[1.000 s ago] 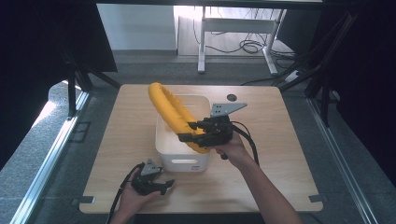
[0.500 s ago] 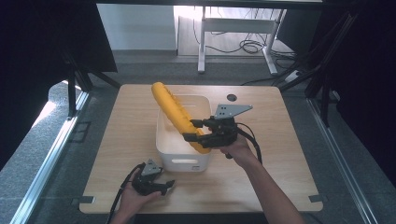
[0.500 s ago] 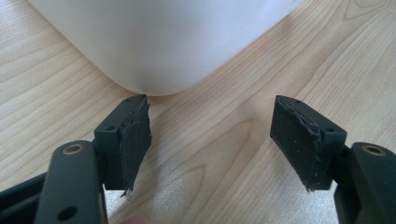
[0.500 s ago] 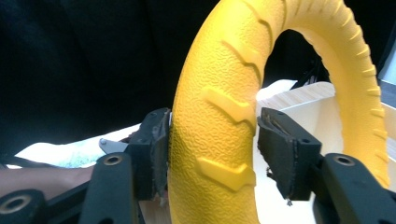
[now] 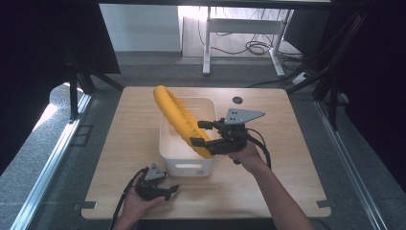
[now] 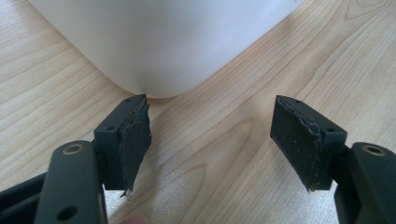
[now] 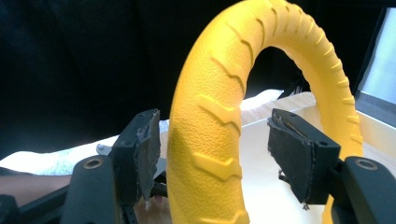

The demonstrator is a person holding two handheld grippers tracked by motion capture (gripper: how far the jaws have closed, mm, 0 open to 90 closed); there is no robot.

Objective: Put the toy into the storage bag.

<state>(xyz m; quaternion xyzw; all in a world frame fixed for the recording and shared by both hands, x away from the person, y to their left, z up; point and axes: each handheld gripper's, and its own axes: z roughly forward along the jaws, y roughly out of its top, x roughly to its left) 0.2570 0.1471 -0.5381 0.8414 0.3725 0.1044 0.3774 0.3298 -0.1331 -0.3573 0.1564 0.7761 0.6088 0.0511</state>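
Light wooden tabletop with rounded corners and a small dark round hole near its far edge. Grey floor all round, dark curtains at left and right, a white desk frame with loose cables on the floor beyond the far side.

Open room: the right part of the tabletop is bare wood, so is the strip along the left edge. The near edge is taken up by both forearms coming in.

White rectangular plastic bin sits mid-tabletop, slightly left of centre, handle cutout on its near wall. In it: the yellow ribbed rubber ring, tilted, low part down at the bin's near right side, top arc rising well above the far left rim.

Right tool is over the bin's right rim. In the right gripper view its jaws are spread, the ring stands between the pads, a gap on each side, so nothing is pinched. Grey three-cornered plate on top of it.

Left tool is low at the near left, just near of the bin. Jaws wide apart, empty; in the left gripper view they point at the bin's rounded corner, left pad tip right at the wall.
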